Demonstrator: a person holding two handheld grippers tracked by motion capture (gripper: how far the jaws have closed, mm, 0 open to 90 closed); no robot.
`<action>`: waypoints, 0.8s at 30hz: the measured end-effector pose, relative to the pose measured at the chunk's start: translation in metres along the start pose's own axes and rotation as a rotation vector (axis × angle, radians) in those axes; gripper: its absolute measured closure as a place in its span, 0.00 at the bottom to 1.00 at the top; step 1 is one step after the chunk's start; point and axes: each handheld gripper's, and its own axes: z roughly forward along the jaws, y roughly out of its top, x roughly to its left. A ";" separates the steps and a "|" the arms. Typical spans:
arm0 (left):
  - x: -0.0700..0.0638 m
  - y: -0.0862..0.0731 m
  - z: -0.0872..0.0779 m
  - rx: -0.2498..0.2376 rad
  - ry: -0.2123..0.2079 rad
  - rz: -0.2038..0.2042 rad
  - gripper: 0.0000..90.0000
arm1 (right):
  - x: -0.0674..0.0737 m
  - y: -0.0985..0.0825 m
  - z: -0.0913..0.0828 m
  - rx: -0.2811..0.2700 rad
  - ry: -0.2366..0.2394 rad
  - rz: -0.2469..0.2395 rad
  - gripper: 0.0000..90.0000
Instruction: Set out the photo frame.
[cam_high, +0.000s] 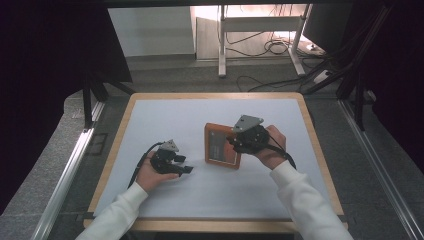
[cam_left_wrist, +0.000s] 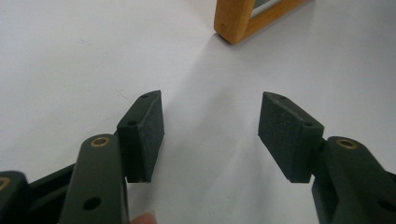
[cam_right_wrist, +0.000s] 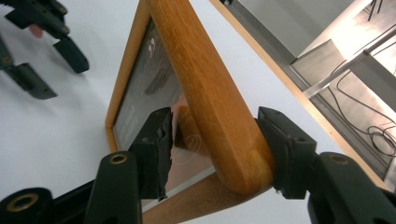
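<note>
A wooden picture frame (cam_high: 220, 145) with a dark glazed picture rests on the white table top (cam_high: 165, 120), right of centre. My right gripper (cam_high: 232, 143) reaches over its right side. In the right gripper view the frame's rounded rail (cam_right_wrist: 205, 79) runs between the jaws of the right gripper (cam_right_wrist: 215, 140). The right-hand pad rests against the wood, while the left-hand pad (cam_right_wrist: 156, 149) stands off it over the glass, so the gripper is open. My left gripper (cam_high: 189, 165) lies low on the table left of the frame, open and empty (cam_left_wrist: 210, 121). A frame corner (cam_left_wrist: 238, 18) shows beyond it.
The table has a light wooden border (cam_high: 310, 130). Beyond its far edge are a grey floor, a white desk leg (cam_high: 221, 45) and loose cables (cam_high: 275, 47). Metal rails (cam_high: 75, 155) run along both sides. White sleeves cover both forearms.
</note>
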 end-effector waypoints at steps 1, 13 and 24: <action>0.000 0.000 0.000 -0.001 0.000 0.000 0.45 | -0.002 0.000 0.002 0.002 -0.001 0.007 0.50; -0.002 0.000 0.002 -0.005 -0.006 -0.007 0.45 | -0.021 -0.006 0.022 0.016 -0.044 0.092 0.40; -0.002 0.000 0.004 -0.003 -0.006 -0.005 0.44 | -0.024 -0.006 0.026 0.000 -0.047 0.142 0.30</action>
